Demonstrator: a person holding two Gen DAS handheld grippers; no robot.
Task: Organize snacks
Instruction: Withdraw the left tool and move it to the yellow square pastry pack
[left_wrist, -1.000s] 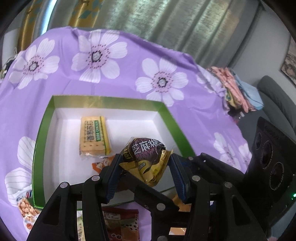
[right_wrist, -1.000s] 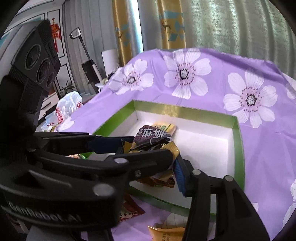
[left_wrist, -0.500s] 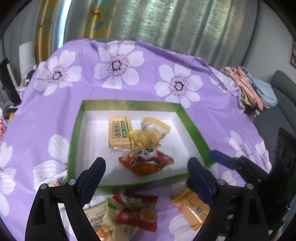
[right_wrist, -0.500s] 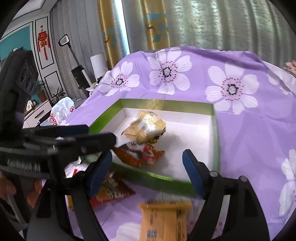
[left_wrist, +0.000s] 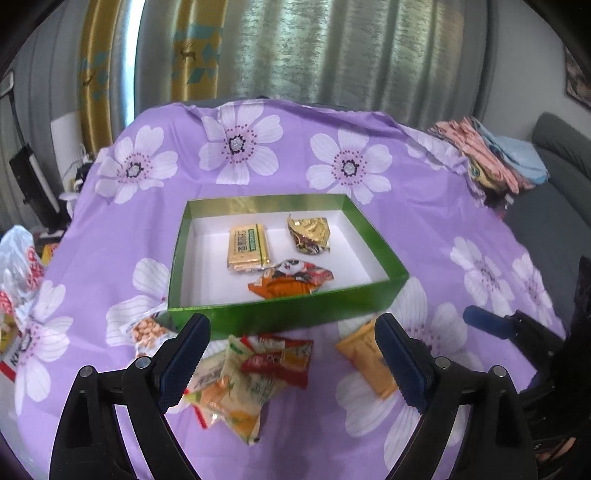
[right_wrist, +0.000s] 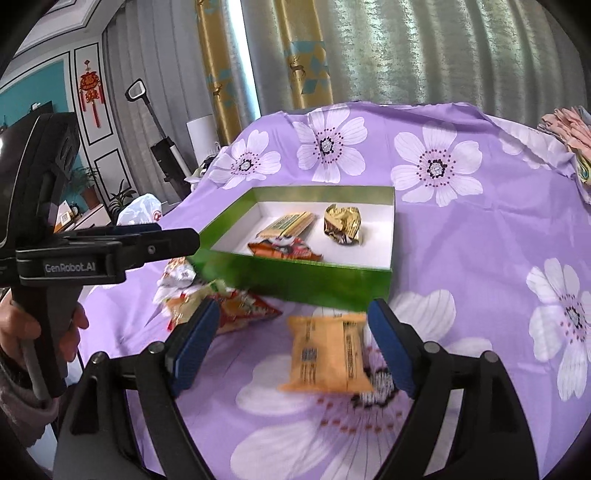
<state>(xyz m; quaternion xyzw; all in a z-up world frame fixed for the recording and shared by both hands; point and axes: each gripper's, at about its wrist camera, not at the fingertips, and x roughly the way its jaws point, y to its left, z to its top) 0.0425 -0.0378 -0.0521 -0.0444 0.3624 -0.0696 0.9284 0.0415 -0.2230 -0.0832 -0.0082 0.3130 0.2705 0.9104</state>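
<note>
Left gripper (left_wrist: 291, 362): fingers spread wide, nothing between the blue pads (left_wrist: 184, 354). It hovers above the loose packets in front of the box. In the right wrist view it shows from the side at the left edge (right_wrist: 173, 236), held by the person's left hand (right_wrist: 22, 332).

Right gripper (right_wrist: 291, 345): fingers likewise spread wide, empty. Orange packet (right_wrist: 327, 354) lies flat on the cloth between and just beyond its pads, not touched by either. Same packet in the left view (left_wrist: 364, 356), right of the red packet.

Loose snacks on the cloth near the box's front wall: red packet (left_wrist: 279, 360) lying on top of a pale yellow-green packet (left_wrist: 236, 395); peanut packet (left_wrist: 147, 328) at the box's front left corner, partly behind the left finger.

Green box (left_wrist: 295, 312), white inside, sits open at the middle of the table. It contains three items: a yellow cracker pack (left_wrist: 247, 245) flat near the centre; a crumpled gold-and-brown packet (left_wrist: 310, 234) to its right, apart from it; an orange panda packet (left_wrist: 291, 282) nearest the front wall, touching the cracker pack's near end.

Purple flowered tablecloth (left_wrist: 461, 240) covers the table. Folded cloths (left_wrist: 491, 162) are stacked at the far right edge. Curtains (right_wrist: 406, 48) are behind.
</note>
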